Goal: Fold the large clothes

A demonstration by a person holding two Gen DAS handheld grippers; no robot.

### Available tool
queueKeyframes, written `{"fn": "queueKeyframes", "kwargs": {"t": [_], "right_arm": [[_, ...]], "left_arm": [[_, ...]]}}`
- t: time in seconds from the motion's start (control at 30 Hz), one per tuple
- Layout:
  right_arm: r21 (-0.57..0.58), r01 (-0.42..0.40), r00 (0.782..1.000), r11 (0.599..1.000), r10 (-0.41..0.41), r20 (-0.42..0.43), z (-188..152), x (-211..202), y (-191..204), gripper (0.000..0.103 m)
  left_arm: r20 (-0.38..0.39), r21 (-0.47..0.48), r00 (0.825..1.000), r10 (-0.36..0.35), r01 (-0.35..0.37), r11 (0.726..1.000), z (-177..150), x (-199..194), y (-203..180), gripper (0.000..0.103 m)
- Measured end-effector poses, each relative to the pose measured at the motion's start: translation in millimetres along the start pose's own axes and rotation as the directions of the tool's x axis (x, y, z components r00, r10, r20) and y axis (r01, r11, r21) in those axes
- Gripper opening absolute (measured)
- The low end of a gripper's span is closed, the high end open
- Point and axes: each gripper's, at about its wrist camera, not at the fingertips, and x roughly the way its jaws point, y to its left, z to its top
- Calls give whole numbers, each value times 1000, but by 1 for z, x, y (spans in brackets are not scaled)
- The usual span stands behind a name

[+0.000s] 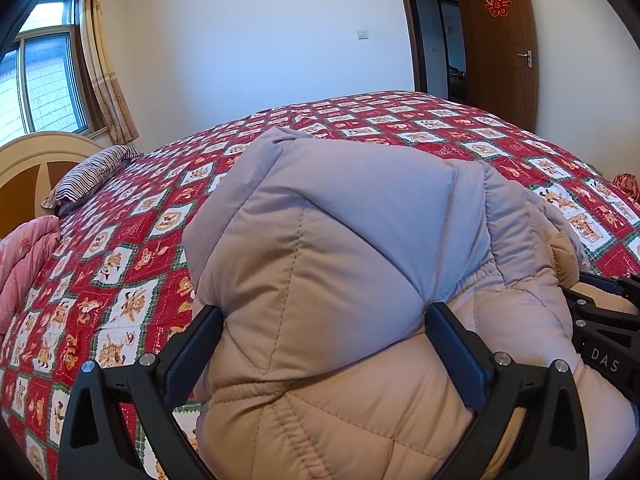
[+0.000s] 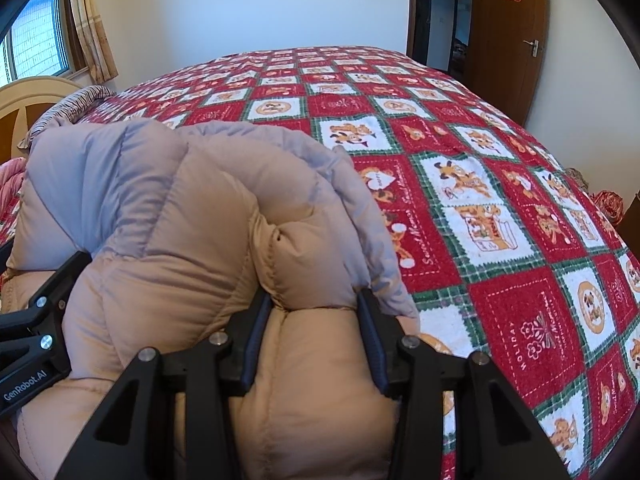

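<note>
Left gripper (image 1: 324,334): fingers spread wide, their pads pressed into both sides of a thick bulge of the beige puffer jacket (image 1: 340,280).
Right gripper (image 2: 314,334): fingers (image 2: 372,340) part way closed, pinching a narrower padded fold of the same jacket (image 2: 192,216) between them.
Jacket position: bunched up and lifted in front of both grippers, above the near edge of the bed; the quilted panels are stitched in diagonal seams.
Gripper lettering: "DAS" reads on the right gripper's body at the right edge of the left wrist view; "GenRobot.AI" reads on the left gripper's body at the left edge of the right wrist view.
Bedspread (image 2: 460,168): red, white and green patchwork with cartoon animals; squares carry "Sweet Memories" and "HOLIDAY".
Pillow (image 1: 90,178): striped, by the cream headboard (image 1: 28,160).
Pink quilt (image 1: 22,264): folded at the bed's left edge.
Door (image 1: 500,48): brown wood, open, with a red paper double-happiness cutout (image 1: 497,1).
Window (image 1: 44,80): far left, with a beige curtain (image 1: 106,64) beside it.
</note>
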Motion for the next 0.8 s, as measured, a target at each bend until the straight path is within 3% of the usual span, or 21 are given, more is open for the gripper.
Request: {"fn": "queueKeyframes", "kwargs": {"t": [0.3,0.5,0.63,0.7,0.73,0.8], "right_arm": [[16,-21,999,1000,21,31,-4,3,-4,46],[39,-54,997,998,51,54,-6,-7,-12,50],[41,-68,992,997,63,108,-13,-28,-18,56],[59,-78,991,995,70,118,-15,-34,-21,57],[74,-96,988,993,87,127,-16,-37,-22,60],[110,-114,982,987,95,163,-19,-45,-28,82]], "left_arm": [[-8,-4,1000,-5,5,1000,1,-5,2,102],[39,-90,999,-25,28,996,-23,-50,35,102],[0,-217,989,-148,145,965,-46,-45,56,102],[-11,-251,985,-174,165,954,-48,-40,59,102],[-11,-239,986,-167,159,958,-47,-40,57,102],[-4,-218,988,-154,150,964,-47,-40,51,102]]}}
